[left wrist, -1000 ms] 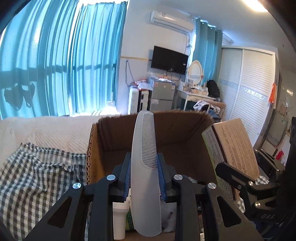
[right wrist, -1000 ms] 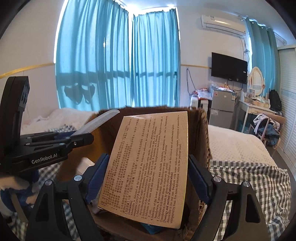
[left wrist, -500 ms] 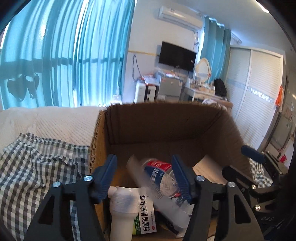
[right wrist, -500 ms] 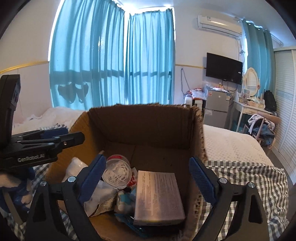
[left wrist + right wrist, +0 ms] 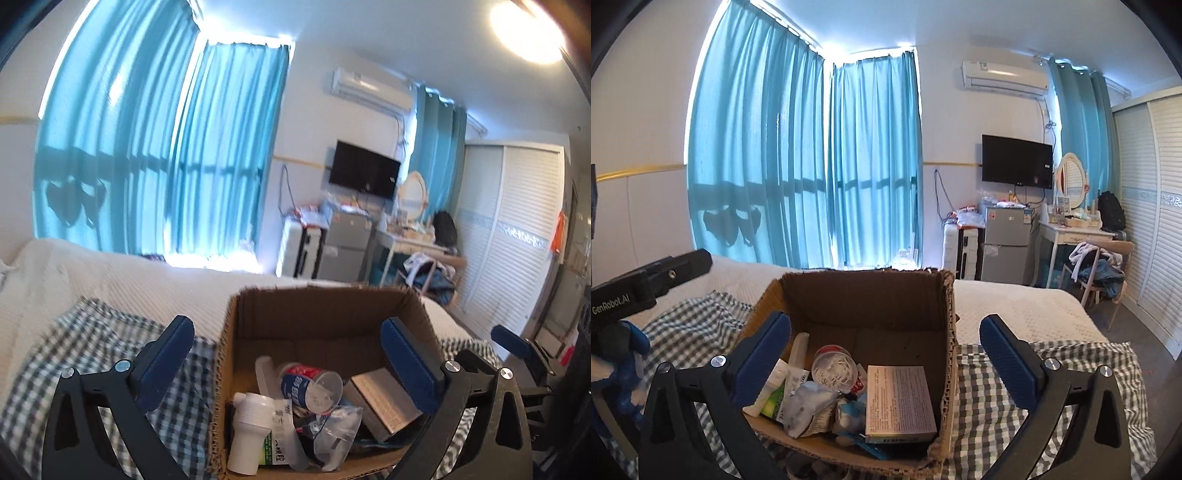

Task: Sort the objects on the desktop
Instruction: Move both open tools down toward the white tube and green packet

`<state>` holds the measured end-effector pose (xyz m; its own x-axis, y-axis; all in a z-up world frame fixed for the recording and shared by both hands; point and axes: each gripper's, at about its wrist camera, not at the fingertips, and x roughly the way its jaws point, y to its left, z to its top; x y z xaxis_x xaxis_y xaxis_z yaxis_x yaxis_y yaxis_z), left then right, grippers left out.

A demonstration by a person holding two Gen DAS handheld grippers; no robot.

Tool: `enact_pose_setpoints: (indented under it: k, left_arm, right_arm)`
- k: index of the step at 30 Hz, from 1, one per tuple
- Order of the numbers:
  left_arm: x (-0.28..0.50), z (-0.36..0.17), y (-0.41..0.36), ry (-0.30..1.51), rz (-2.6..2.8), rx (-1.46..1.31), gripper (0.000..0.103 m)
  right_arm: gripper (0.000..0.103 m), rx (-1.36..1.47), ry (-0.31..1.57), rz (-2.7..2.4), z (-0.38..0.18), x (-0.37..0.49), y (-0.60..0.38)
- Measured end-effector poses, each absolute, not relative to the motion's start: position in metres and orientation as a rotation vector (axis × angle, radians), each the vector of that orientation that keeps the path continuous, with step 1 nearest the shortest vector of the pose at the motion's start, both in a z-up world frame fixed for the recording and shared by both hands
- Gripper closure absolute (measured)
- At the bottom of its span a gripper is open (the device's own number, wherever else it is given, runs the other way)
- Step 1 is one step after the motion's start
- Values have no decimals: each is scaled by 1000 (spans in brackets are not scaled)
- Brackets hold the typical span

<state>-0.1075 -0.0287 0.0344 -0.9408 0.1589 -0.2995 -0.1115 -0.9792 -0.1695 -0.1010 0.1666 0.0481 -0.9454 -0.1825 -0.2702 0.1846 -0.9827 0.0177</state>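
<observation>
While I look through the left wrist camera, my left gripper (image 5: 286, 363) hangs above the cardboard box (image 5: 236, 332) with its fingers wide apart and nothing between them. Inside the box I see a white bottle (image 5: 249, 432) with a green label, a small cup with a red and blue label (image 5: 308, 384) lying on its side, a pale comb (image 5: 264, 373) behind it, a crumpled plastic bag (image 5: 336, 432) and a flat printed box (image 5: 384, 406). The picture is a little blurred, so I judge the risk here is a careless move: if I bring this gripper down again, one finger could catch the near wall of the cardboard box and tip it on the soft checkered cloth (image 5: 92, 350). From the right wrist camera, my right gripper (image 5: 884, 347) is also wide open and holds nothing, just above the same carton (image 5: 864, 299). The printed box (image 5: 897, 395) lies flat against the right wall, and the comb (image 5: 799, 349) leans at the left side beside the cup (image 5: 833, 369). The left tool body (image 5: 650, 284) is near on the left side, so I think the two grippers could knock each other if both go to the carton together. The bed gives little support, therefore a push on the torn front edge may spill the sorted things.
</observation>
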Motion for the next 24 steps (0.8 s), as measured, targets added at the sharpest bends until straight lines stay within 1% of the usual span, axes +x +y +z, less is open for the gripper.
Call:
enact_pose_setpoints:
  k: [4,7,13,16,19,24]
  left_arm:
    - [-86,53,-28,-205,2991,-391,0]
    - [-73,62,-22,-151,2998,-368,0]
    - [-46,67,-17,-61,3067,-282,0]
    - [-38,63,-16,-50,3071,-300,0]
    - [-33,56,-21,-84,3082,-332,0]
    - [-26,46,-26,-108,3105,-364,0]
  right_arm:
    - [0,387,10,-2926,58,-82,167]
    - [0,369,23,-2929,64,-68,168]
    - [0,367,10,-2925,66,-44,174]
    - [0,375,27,-2935,62,-33,175]
    - [0,385,43,-2947,56,-25,177]
    - [0,474,54,-2941,39,-22,181]
